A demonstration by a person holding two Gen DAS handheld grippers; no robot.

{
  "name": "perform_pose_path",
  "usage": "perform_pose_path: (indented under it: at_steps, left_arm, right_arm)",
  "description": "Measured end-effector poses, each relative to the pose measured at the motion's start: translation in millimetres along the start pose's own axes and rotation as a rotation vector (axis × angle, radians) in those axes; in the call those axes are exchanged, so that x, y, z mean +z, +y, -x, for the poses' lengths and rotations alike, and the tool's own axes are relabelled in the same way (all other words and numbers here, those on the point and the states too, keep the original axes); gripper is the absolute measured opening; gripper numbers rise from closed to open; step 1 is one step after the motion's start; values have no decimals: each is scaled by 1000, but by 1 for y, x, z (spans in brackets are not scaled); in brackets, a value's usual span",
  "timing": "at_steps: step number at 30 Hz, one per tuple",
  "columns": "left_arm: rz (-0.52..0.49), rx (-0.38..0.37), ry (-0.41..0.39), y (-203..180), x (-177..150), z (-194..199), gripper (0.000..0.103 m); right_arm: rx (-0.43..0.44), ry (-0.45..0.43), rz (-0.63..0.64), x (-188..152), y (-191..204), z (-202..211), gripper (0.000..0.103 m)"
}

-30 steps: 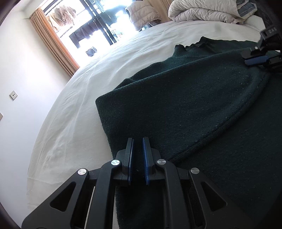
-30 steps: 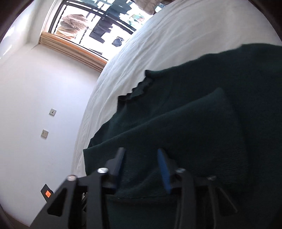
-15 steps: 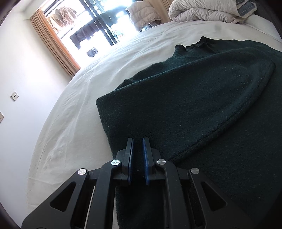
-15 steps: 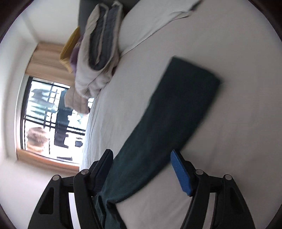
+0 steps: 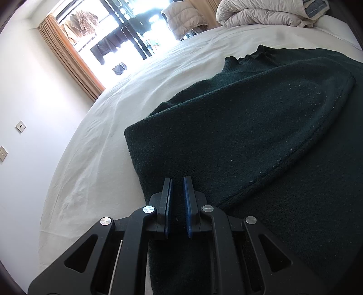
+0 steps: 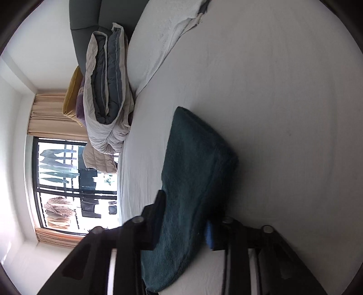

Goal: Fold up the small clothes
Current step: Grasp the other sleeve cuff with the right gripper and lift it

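Observation:
A dark green knit sweater (image 5: 238, 127) lies on the white bed (image 5: 95, 163), one sleeve folded across its body. My left gripper (image 5: 177, 181) is shut on the sweater's near edge, with fabric pinched between the blue pads. In the right wrist view the other sleeve (image 6: 190, 172) stretches away over the sheet. My right gripper (image 6: 186, 211) is open, its jaws wide either side of that sleeve, with the sleeve lying between the fingers.
Folded quilts (image 6: 106, 90) and a pillow are piled at the head of the bed, also in the left wrist view (image 5: 261, 11). A white towel (image 6: 172, 29) lies near them. A window with curtains (image 5: 74, 59) is beyond the bed.
My right gripper left the sweater's body, turned, and moved over to the outstretched sleeve, opening wider. It is gone from the left wrist view. My left gripper has not moved.

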State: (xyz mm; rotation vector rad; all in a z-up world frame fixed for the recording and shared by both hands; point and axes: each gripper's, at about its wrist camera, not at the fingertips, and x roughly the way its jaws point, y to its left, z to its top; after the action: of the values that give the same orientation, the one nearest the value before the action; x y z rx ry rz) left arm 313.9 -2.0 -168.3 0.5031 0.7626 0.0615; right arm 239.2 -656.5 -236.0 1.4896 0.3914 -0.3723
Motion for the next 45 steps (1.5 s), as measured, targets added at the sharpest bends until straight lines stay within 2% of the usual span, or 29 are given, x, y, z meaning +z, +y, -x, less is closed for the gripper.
perform_pose_path:
  at_steps: [2, 5, 7, 9, 12, 15, 17, 18, 19, 20, 23, 25, 27, 34, 41, 42, 43, 44, 45]
  left_arm:
    - [4, -3, -1, 1, 0, 0, 10]
    - [4, -1, 0, 1, 0, 0, 10]
    - [4, -4, 4, 2, 1, 0, 10]
    - [19, -24, 12, 7, 3, 1, 10]
    - [122, -112, 33, 26, 10, 6, 10]
    - [295, -267, 42, 45, 18, 18, 12]
    - [367, -374, 24, 47, 27, 30, 30]
    - [400, -446, 9, 46, 34, 36, 60]
    - [438, -526, -12, 45, 40, 42, 79]
    - [479, -602, -28, 44, 46, 48, 82]
    - [573, -806, 1, 36, 67, 51, 82]
    - [633, -939, 46, 28, 80, 44, 82]
    - [679, -1025, 107, 17, 91, 32, 82]
    - [754, -1110, 251, -11, 112, -3, 82]
    - [765, -1138, 299, -23, 116, -34, 80]
    - [762, -1150, 306, -25, 114, -38, 67]
    - [752, -1155, 320, -29, 115, -41, 42]
    - [740, -1155, 339, -34, 116, -46, 30]
    - [736, -1152, 349, -37, 116, -49, 26]
  right_arm:
    - [-13, -4, 24, 1, 4, -3, 7]
    - [-73, -29, 129, -7, 27, -2, 8]
    - [-99, -37, 186, -18, 48, -4, 9]
    - [-107, -30, 300, -39, 80, -8, 9]
    - [-95, 27, 581, -102, 144, -20, 9]
    - [-64, 112, 958, -209, 201, -38, 9]
    - [-71, 167, 1229, -289, 217, -52, 9]
    - [-73, 196, 1335, -327, 218, -59, 9]
    - [-79, 221, 1409, -358, 217, -67, 8]
    - [-97, 230, 1461, -382, 216, -76, 9]
    - [-112, 221, 1557, -432, 210, -87, 9]
    - [-105, 181, 1642, -456, 207, -84, 9]
    - [-113, 149, 1724, -474, 203, -81, 9]
    - [-142, 59, 1953, -512, 178, -68, 9]
    - [-128, 63, 2004, -527, 167, -67, 9]
    - [-124, 64, 2005, -527, 167, -67, 9]
    - [-118, 65, 2006, -528, 167, -66, 9]
    - [-109, 68, 2005, -529, 168, -64, 9]
    - [-102, 74, 2003, -529, 168, -65, 9]
